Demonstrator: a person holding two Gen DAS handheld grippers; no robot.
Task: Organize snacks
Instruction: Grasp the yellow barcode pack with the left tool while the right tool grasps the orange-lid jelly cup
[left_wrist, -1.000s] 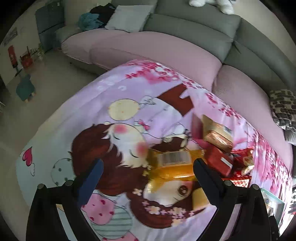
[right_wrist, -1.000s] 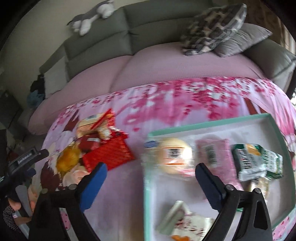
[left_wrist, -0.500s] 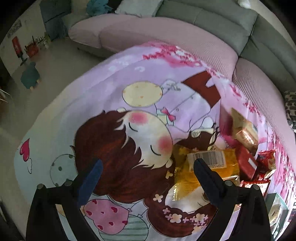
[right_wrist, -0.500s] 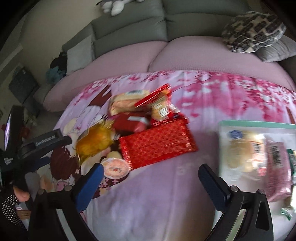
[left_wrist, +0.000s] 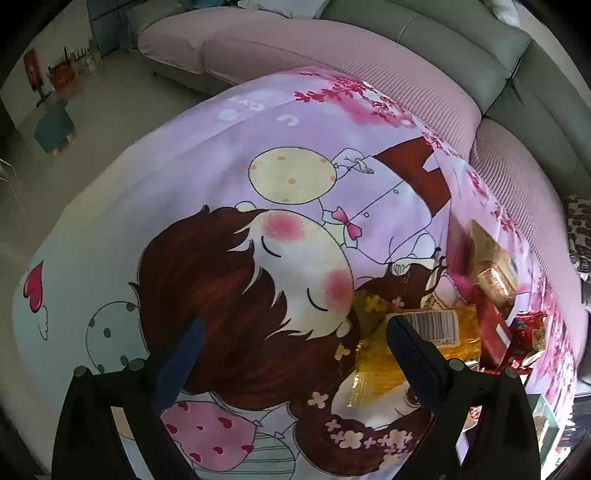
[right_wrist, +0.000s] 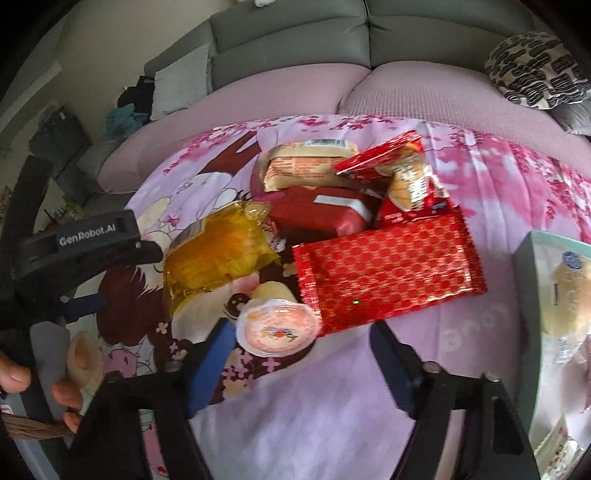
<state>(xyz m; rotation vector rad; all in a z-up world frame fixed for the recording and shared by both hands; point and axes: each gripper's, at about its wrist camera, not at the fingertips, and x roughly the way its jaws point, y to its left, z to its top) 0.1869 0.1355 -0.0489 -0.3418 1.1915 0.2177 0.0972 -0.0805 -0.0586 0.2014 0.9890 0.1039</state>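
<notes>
Left claw (left_wrist: 291, 350): jaws spread, holding nothing, above the pink cartoon-print cloth (left_wrist: 229, 155) covering the counter. Its right finger overlaps the translucent yellow snack packet (left_wrist: 436, 332) in view; contact cannot be told.

Right claw (right_wrist: 303, 354): jaws spread, holding nothing, over the snack pile. Round sealed jelly cup with an orange-white lid (right_wrist: 277, 326) lies just beyond its left finger. Flat red checkered foil packet (right_wrist: 388, 273) sits beside the cup, in front of a dark red wrapped bar (right_wrist: 321, 216) and a beige packaged cake (right_wrist: 306, 166). Pale green tray (right_wrist: 524, 266) at right edge holds a wrapped bun.
</notes>
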